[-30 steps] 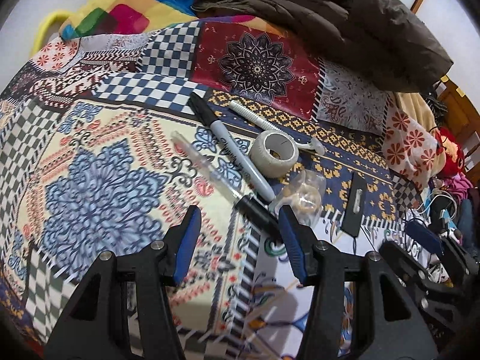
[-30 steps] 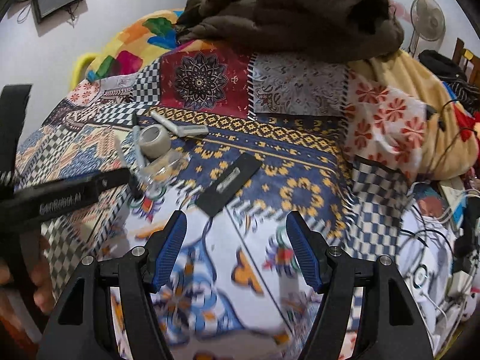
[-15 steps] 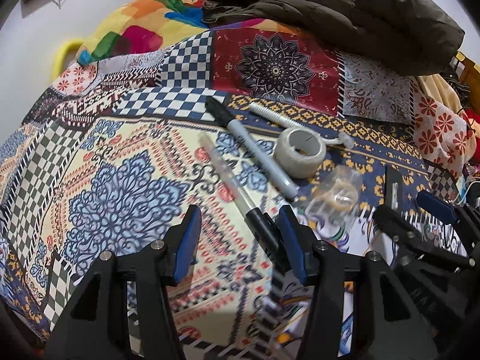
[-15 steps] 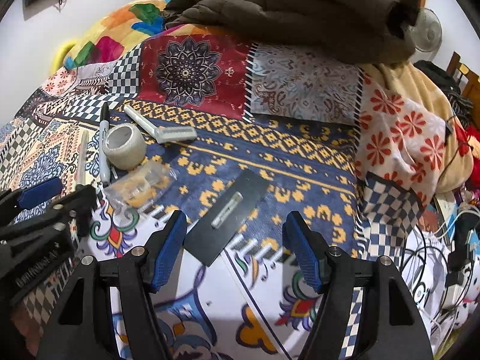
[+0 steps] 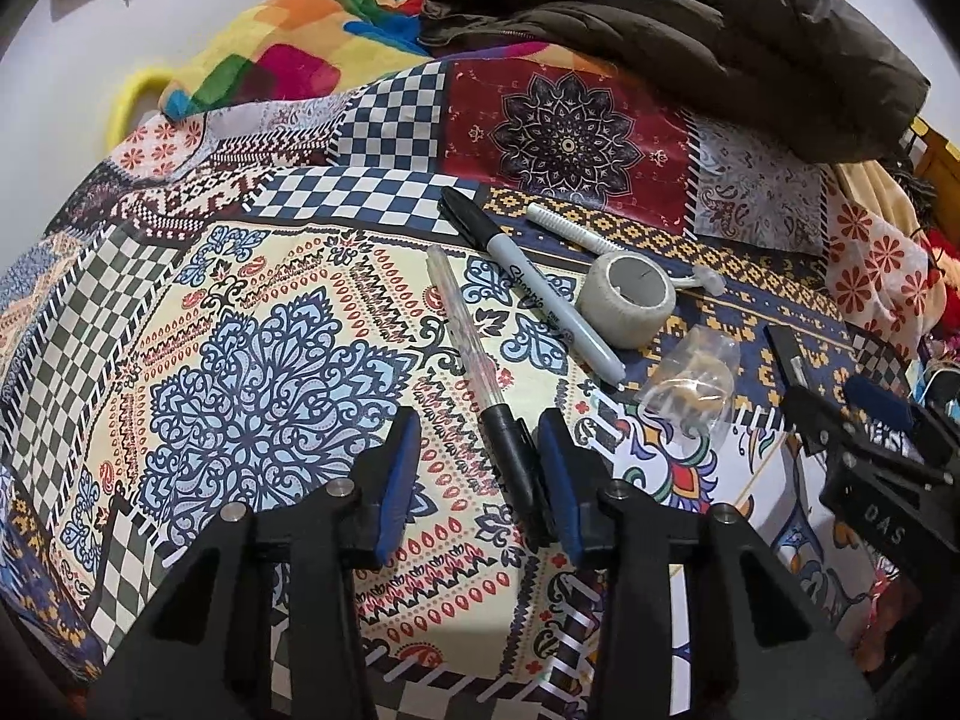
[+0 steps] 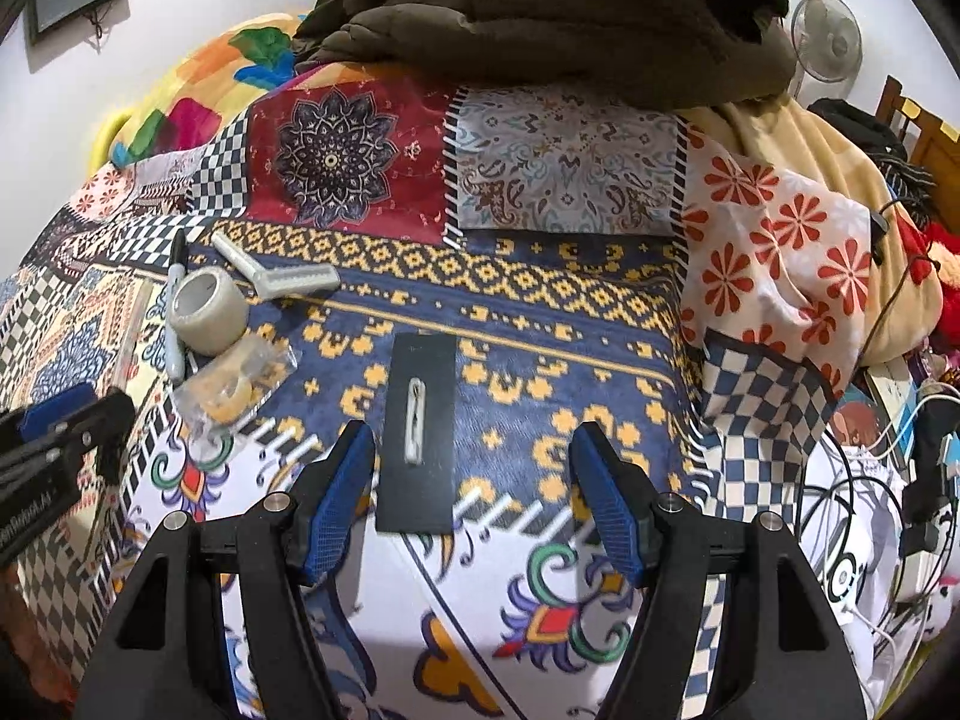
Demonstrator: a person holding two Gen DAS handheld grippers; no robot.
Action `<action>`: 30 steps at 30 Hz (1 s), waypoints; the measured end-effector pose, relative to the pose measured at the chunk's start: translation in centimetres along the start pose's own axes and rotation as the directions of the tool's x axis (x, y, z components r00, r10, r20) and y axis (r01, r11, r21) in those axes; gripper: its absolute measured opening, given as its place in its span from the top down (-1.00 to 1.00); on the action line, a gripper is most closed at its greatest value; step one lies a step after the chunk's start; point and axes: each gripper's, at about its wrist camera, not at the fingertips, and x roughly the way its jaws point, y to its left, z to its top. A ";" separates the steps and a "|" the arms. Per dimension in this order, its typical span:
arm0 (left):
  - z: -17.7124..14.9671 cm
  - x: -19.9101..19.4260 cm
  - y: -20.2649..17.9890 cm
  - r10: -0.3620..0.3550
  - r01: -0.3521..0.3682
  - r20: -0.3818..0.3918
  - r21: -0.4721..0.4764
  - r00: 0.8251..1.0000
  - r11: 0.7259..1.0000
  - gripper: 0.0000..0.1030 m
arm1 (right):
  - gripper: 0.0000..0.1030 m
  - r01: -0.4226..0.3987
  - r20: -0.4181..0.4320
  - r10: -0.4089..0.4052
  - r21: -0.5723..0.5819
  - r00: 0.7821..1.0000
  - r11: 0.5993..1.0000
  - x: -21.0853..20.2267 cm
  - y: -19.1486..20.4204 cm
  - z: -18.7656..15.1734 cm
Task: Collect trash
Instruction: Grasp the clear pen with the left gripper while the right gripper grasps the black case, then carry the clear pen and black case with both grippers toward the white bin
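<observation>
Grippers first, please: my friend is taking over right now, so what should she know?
Left gripper: open, the clear pen with its black cap lying between its fingers, not gripped.
Right gripper: open, empty, over the bedspread with the black card near its left finger.
Still lying out: marker, tape roll, white razor, clear wrapper.
Done: nothing picked up yet. Left: all of it.

Bedding and clutter around the patchwork bed

A brown jacket (image 6: pixel 558 12) is lying at twelve o'clock on the patchwork bedspread (image 6: pixel 564 180); a fan (image 6: pixel 827 45) is standing at two o'clock.
</observation>
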 end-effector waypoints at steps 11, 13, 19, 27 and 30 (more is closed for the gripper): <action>0.5 -0.1 1.1 -0.067 0.072 -0.078 0.062 0.995 0.995 0.76 | 0.56 -0.057 -0.044 0.057 -0.011 0.997 0.998 0.0 1.0 0.5; 0.2 -0.5 1.4 -0.078 0.084 -0.090 0.058 0.993 0.995 0.76 | 0.56 -0.108 -0.067 0.109 0.028 0.992 0.994 -0.3 0.7 0.4; -1.6 -4.3 1.4 -0.091 0.098 -0.073 0.088 0.993 0.991 0.76 | 0.56 -0.133 -0.066 0.135 0.031 0.989 0.991 -3.5 1.1 -0.6; -3.0 -13.1 2.3 -0.130 0.128 0.013 0.101 0.991 0.987 0.76 | 0.56 -0.146 -0.010 0.146 -0.004 0.989 0.989 -10.2 2.8 -1.4; -3.7 -16.7 3.0 -0.131 0.126 0.049 0.099 0.990 0.987 0.76 | 0.56 -0.163 0.024 0.163 -0.014 0.986 0.987 -13.0 3.4 -1.4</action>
